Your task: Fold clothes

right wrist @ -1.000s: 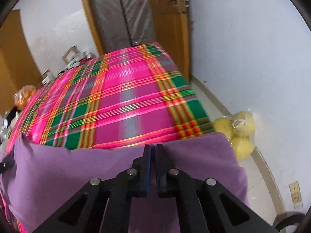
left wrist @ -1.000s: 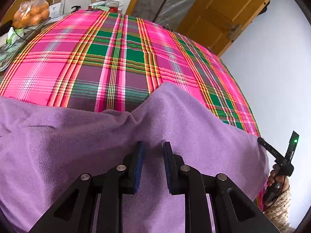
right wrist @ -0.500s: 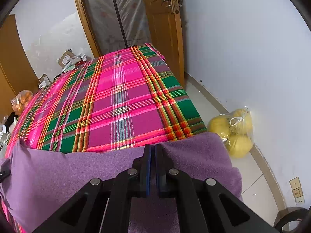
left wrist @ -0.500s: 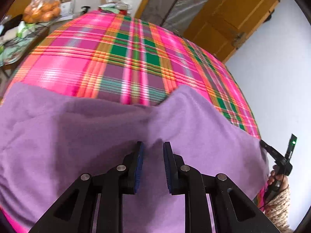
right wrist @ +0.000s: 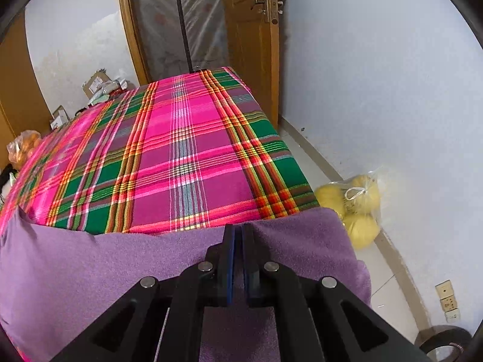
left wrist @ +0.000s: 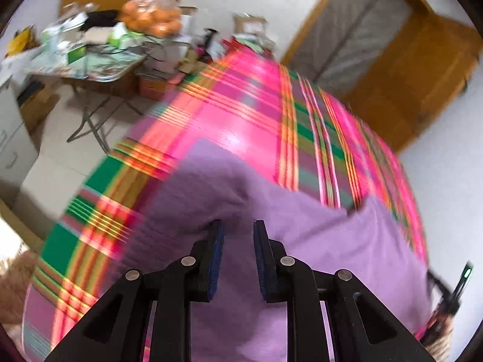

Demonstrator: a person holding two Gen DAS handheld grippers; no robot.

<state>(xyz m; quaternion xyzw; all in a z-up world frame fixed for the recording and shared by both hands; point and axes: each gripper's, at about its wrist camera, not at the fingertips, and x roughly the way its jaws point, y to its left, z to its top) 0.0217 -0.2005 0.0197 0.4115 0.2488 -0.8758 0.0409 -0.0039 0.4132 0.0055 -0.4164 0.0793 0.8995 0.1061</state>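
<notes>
Lying across the near edge of the bed [right wrist: 187,163], the purple cloth [right wrist: 90,271] covers the plaid sheet's closest strip and droops toward both cameras. The right gripper [right wrist: 238,235] has its blue-padded fingers pressed together at the cloth's far hem, pinching a fold near the bed's right corner. The left gripper [left wrist: 237,235] stands spread, a clear gap between its pads, with cloth [left wrist: 317,241] beneath and ahead of it; nothing is caught between them.

Only the right view is sharp. It shows the bed's whole length running to a wooden door [right wrist: 250,30] beyond its far end, a bag of yellow fruit [right wrist: 359,202] on the floor by the bed's right side against the white wall, and a wall socket [right wrist: 448,301] farther along that wall, nearer the camera.

Only the left view, smeared by motion blur, shows the bed's left side: a folding table [left wrist: 90,63] heaped with clutter past the bed's far left corner, and a bag of oranges [left wrist: 151,18] on top of it. At that view's lower right edge, just off the bed, a dark device with a green light [left wrist: 466,273] appears beside the cloth's end; whether it is the other gripper cannot be told.
</notes>
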